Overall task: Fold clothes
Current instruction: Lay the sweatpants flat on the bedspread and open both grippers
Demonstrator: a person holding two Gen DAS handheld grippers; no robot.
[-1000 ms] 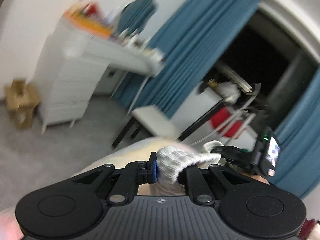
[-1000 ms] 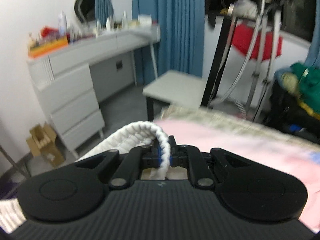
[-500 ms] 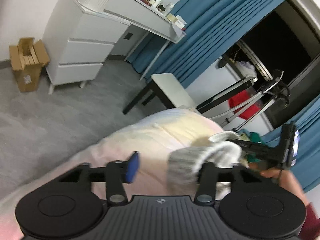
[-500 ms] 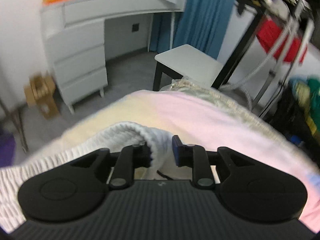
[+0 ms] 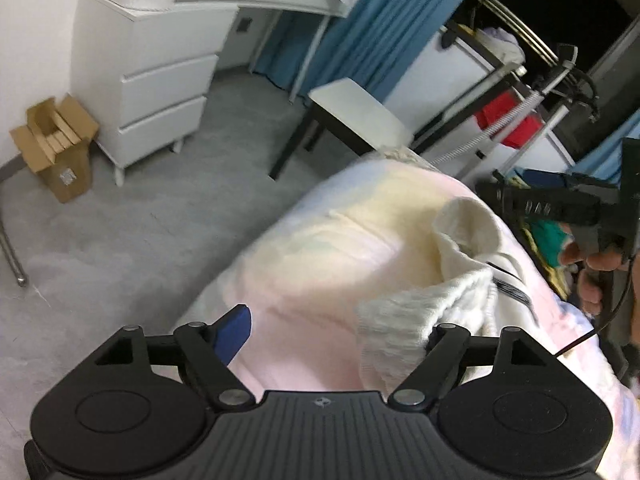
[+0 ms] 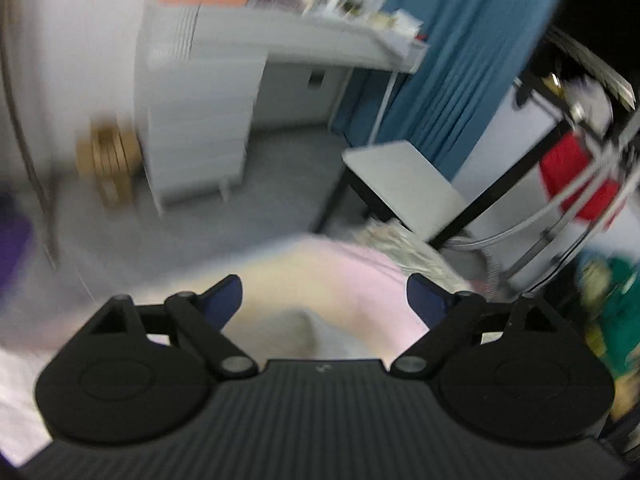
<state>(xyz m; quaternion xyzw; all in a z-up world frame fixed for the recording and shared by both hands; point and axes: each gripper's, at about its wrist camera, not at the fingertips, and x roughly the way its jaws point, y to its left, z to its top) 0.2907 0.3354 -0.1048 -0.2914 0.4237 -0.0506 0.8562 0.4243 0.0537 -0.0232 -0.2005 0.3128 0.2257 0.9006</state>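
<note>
A white knitted garment point(image 5: 436, 292) lies on the pastel pink and yellow bed cover point(image 5: 320, 240). My left gripper point(image 5: 332, 332) is open; the knit's ribbed edge drapes over its right finger and the blue left pad point(image 5: 234, 330) is bare. My right gripper point(image 6: 324, 300) is open wide and empty above the bed cover point(image 6: 320, 272), with a blurred white fold of the garment point(image 6: 332, 336) just below it. The right gripper also shows in the left wrist view point(image 5: 560, 204), held by a hand beyond the garment.
A white drawer unit point(image 5: 160, 92) under a white desk stands at the far left with a cardboard box point(image 5: 56, 148) beside it. A white stool with black legs point(image 5: 352, 120) stands off the bed's far end. Blue curtains point(image 5: 360, 32) and a drying rack with red cloth point(image 5: 516, 124) stand behind.
Both grippers held the white knit a second ago. Both have opened and let it go; the garment now rests on the bed. The right view has swung and blurred.
</note>
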